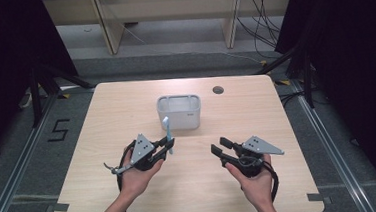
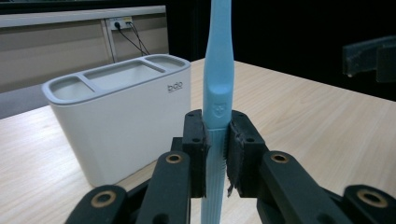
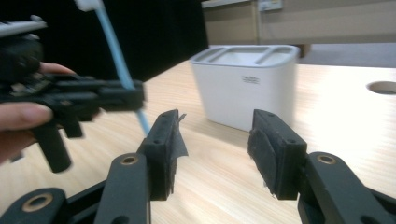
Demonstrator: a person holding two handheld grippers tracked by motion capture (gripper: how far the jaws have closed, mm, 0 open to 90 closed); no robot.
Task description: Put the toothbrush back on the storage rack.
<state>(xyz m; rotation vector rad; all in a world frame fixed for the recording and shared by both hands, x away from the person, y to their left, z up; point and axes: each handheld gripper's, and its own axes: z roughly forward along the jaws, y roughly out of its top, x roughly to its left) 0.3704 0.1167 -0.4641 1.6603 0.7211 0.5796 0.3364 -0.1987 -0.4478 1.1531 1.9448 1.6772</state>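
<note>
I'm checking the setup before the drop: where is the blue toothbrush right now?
The blue toothbrush stands upright, clamped in the left gripper, left of centre in the high view, just in front of the white holder and not yet in it.

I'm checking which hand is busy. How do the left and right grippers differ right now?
The left gripper is shut on the blue toothbrush, held upright; the right gripper is open with nothing between its jaws. The left sits closer to the white holder than the right. Both are hand-held above the table.
</note>
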